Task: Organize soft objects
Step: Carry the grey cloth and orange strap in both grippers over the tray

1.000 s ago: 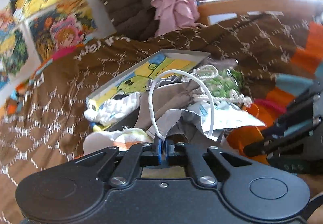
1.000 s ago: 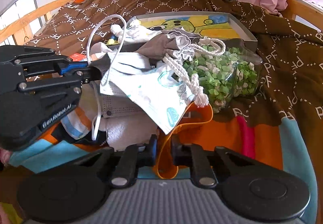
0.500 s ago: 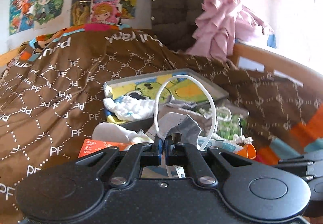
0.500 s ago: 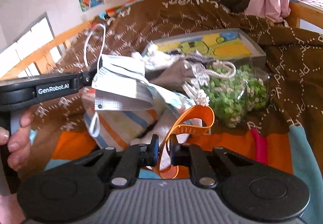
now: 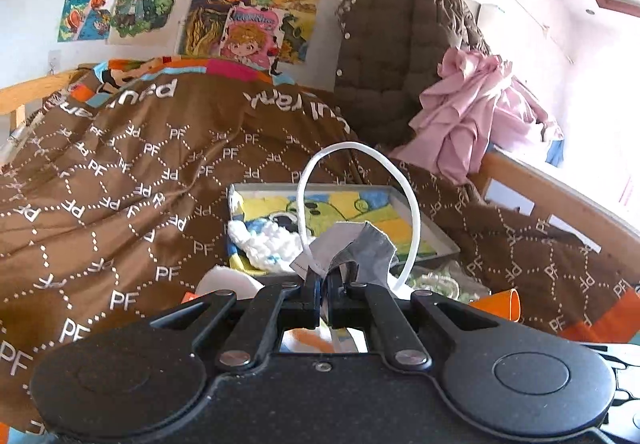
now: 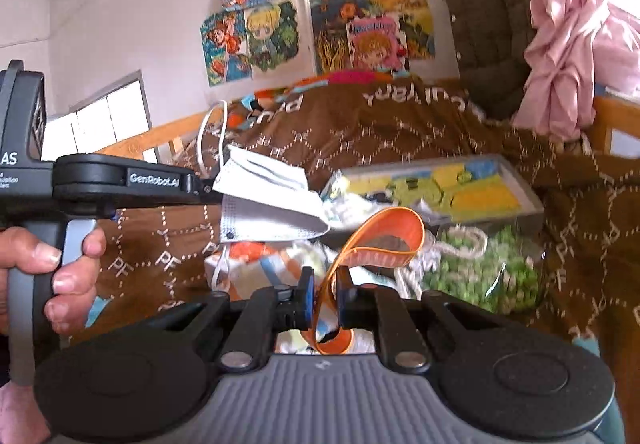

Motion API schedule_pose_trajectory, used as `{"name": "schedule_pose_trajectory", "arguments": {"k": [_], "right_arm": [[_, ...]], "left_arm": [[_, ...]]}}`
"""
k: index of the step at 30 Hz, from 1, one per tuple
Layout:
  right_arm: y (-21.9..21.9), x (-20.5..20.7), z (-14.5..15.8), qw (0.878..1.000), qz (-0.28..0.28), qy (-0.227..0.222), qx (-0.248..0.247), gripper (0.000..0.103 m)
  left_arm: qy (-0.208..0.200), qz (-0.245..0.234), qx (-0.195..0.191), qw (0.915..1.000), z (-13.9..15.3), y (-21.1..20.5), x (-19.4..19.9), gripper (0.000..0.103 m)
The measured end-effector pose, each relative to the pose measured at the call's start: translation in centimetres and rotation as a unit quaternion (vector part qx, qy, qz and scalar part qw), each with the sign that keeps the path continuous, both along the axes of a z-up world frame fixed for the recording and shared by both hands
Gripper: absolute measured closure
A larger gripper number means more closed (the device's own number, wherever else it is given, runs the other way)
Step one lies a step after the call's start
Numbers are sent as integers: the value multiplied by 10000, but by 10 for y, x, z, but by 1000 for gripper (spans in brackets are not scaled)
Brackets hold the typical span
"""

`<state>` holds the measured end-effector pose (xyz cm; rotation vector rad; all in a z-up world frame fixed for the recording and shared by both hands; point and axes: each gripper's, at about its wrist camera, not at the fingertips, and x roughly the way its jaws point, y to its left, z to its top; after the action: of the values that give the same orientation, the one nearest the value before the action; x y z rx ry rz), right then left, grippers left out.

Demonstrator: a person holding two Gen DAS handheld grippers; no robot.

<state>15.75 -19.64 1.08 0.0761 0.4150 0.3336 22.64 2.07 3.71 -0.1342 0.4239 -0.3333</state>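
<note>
Left wrist view: both grippers were clamped on soft items above the bed.

The left gripper (image 5: 324, 286) had its fingers pinched together on a grey face mask (image 5: 360, 244), whose white ear loop (image 5: 414, 212) arched up over the fingertips. In the right wrist view, the same mask (image 6: 266, 200) hung clear of the brown blanket (image 6: 400, 132), held out by the left gripper (image 6: 208, 186) with a hand (image 6: 44, 272) on the grip. The right gripper (image 6: 322, 294) had its fingers narrowed onto an orange band (image 6: 384, 228), which looped upward. Below lay a heap of cloths (image 6: 272, 264), a bag of green pieces (image 6: 492, 272) and a shallow tray (image 6: 524, 188) on the blanket.
</note>
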Motion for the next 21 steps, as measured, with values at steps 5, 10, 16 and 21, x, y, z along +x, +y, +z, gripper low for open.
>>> {"name": "schedule_pose_trajectory", "arguments": {"k": [5,10,16,21], "right_arm": [[0,19,18,9997,-32,-239,1,91],[6,49,38,9990,26,-427,-89,91],[19,97,41,9980,144,-503,-343,91],[23,143,37,9980,98,-488,-391,91]], "left_arm": [[-135,138,-127,9997,8,2,7,101],[37,473,-476,9977,5,10,41,101],[71,713,-726,9948,-6,18,86,101],[-50,741,-695,9948,-10,13,129,101]]}}
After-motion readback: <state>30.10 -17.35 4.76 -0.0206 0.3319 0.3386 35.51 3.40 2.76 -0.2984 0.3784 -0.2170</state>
